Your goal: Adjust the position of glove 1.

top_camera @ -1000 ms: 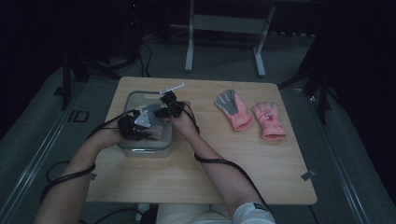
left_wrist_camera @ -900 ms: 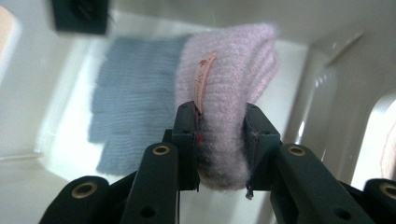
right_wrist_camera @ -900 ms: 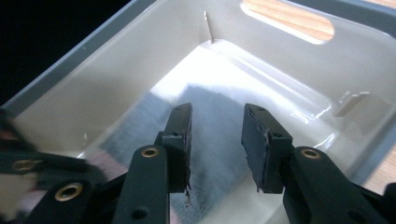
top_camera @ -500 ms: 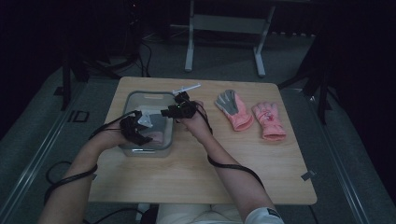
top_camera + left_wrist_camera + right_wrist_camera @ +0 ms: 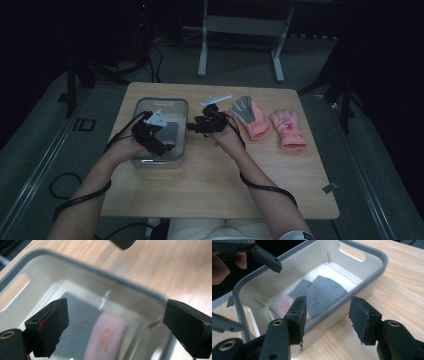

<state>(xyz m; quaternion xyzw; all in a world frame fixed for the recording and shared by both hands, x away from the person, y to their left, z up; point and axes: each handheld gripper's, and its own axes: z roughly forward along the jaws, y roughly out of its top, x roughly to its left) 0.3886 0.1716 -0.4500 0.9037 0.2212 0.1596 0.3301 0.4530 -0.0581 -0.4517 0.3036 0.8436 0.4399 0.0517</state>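
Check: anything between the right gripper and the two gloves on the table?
Nothing visible. In the high view the right gripper, jaws just opened and empty, sits just right of the bin. Bare table runs from it to the grey-palmed glove and the pink glove beyond.

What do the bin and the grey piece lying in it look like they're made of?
The bin looks like moulded plastic, pale grey with a smooth, faintly glossy finish: rounded rim, cut-out handle slot, soft highlights on its walls. The grey piece looks like knit or fleece fabric, matte and fuzzy, lying limp and flat, probably part of a glove, with a pink part beside it.
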